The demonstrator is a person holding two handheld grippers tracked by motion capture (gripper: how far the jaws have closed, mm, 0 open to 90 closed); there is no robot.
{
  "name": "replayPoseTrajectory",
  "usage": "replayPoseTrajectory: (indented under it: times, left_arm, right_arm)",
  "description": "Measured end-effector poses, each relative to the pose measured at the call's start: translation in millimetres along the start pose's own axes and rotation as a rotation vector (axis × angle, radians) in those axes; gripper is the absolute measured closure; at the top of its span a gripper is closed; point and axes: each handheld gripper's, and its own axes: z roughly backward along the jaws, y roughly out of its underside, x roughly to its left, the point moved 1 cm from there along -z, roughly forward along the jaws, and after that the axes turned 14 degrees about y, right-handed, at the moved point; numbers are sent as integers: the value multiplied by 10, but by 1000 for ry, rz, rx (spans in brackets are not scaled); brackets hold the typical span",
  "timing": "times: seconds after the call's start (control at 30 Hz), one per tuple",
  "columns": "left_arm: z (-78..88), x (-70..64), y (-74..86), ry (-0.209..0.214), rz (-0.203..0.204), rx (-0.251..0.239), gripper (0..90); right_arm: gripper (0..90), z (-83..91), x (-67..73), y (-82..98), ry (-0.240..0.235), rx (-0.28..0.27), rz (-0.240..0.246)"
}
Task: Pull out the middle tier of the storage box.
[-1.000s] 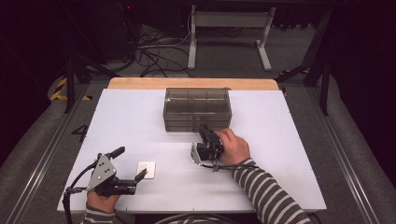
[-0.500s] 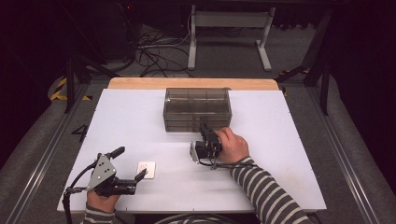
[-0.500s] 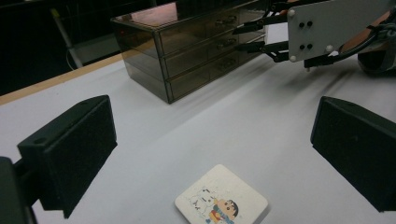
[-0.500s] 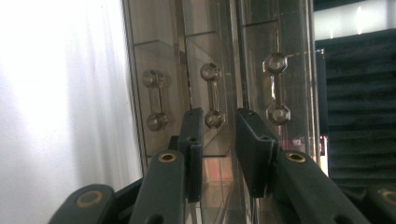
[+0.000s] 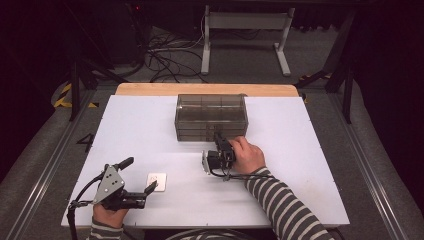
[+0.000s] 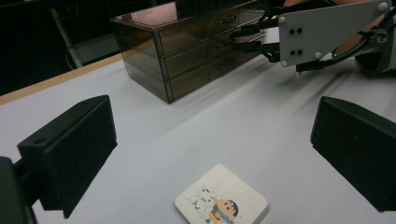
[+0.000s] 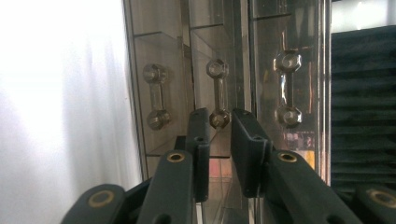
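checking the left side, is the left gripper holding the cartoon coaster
No, the left gripper has its jaws wide apart and the cartoon coaster lies flat on the table between them, untouched.

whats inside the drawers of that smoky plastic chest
Through the tinted fronts of the drawer chest no contents show: just clear shelves and walls. The tint and reflections hide the back corners, so small things there cannot be ruled out.

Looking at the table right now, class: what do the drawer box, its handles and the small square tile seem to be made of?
Drawer box: likely smoky clear plastic, glossy; the shelves show through its walls. Handles: clear moulded plastic, probably; they glint and are see-through. Square tile: matte white with a printed cartoon, perhaps ceramic or coated board; the look leaves it open.
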Motion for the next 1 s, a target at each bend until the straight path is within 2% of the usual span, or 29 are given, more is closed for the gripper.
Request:
replayPoseTrajectory:
  times: [0.03,0.3,0.43,0.47,0.63,0.8,0.87,0.9,0.97,1.0]
  left_arm:
    - [-3,-3,1,1,5,-2,10]
    - [-8,-5,2,2,6,1,10]
    - [-9,-2,1,0,3,0,10]
    - [-10,-2,2,1,4,1,10]
    - [-12,1,1,2,1,2,10]
    - [-13,3,1,2,2,1,10]
    - [-14,3,0,3,2,1,10]
    - [-15,4,-1,3,2,0,10]
    - [-19,2,-1,5,7,1,10]
    - [-22,6,-2,4,5,0,10]
  right_arm:
    - [790,-13,-16,-8,2,-12,18]
    - [806,-2,-4,-21,-8,19,-6]
    - [807,-7,-7,-24,-5,14,-6]
    - [807,-17,-20,-25,-3,0,7]
    - [807,-5,-19,-22,-11,15,-16]
    - [807,-2,-40,-28,-13,9,-10]
    - [808,18,-43,-32,-21,22,-23]
    - [808,19,-66,-39,-19,14,-9]
    - [808,52,-68,-44,-26,38,-40]
    - [808,44,-93,-49,-24,18,-19]
